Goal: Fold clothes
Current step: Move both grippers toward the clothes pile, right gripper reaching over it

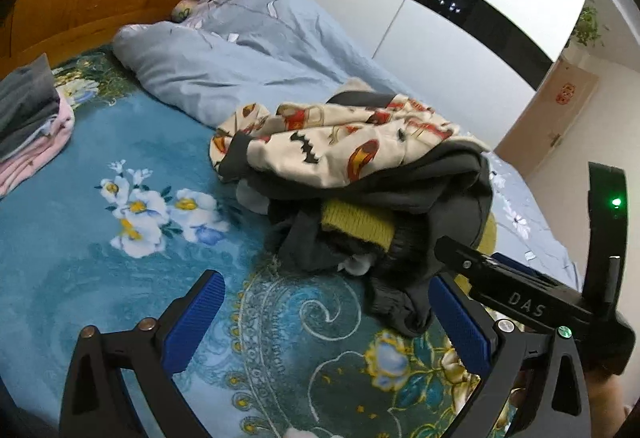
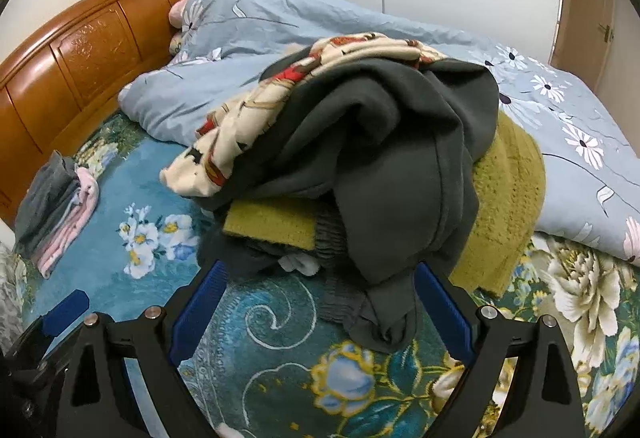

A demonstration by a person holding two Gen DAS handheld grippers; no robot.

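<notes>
The dark grey garment point(image 2: 384, 166) lay draped over the unfolded heap point(image 1: 360, 174) at frame centre on the floral bedspread point(image 1: 100, 278), its long axis seemingly running from upper centre toward the lower edge, one limp end trailing just beside the right gripper point(image 2: 320, 302). Both the right and the left gripper point(image 1: 324, 318) hung with jaws spread wide, grasping nothing. Risk: pulling that end could drag the yellow knit point(image 2: 272, 222) and patterned cream piece point(image 2: 224, 142) along, tangled layers being the cause.
</notes>
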